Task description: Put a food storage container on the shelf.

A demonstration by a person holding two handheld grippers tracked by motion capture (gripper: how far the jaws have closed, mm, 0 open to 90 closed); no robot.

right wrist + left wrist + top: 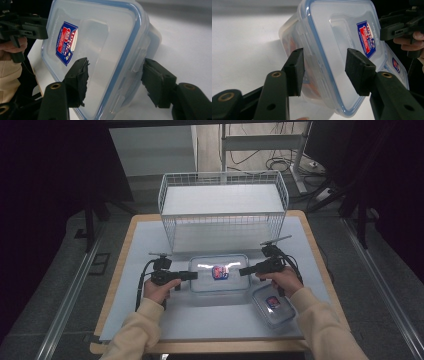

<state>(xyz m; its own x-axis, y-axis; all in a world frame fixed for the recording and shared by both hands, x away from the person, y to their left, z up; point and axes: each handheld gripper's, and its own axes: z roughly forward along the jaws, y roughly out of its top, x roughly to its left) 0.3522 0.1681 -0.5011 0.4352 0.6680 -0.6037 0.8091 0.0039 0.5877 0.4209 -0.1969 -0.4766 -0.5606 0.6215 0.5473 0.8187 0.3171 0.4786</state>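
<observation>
A clear plastic container (219,274) with a blue-rimmed lid and a red-and-blue label lies flat in the middle of the table. My left gripper (195,275) points at its left short end and my right gripper (242,271) at its right short end. In the left gripper view the container (337,37) has its end between the jaws of the left gripper (327,72), one pad beside its wall and one over the lid. In the right gripper view the right gripper (116,80) straddles the other end of the container (100,37), with a small gap at the wall-side pad. Something orange shows through the wall.
A white wire basket (222,205) stands at the back of the table, just behind the container. A smaller lidded container (274,305) with the same label lies near the front right, beside the person's right forearm. The white mat (145,245) covers the tabletop.
</observation>
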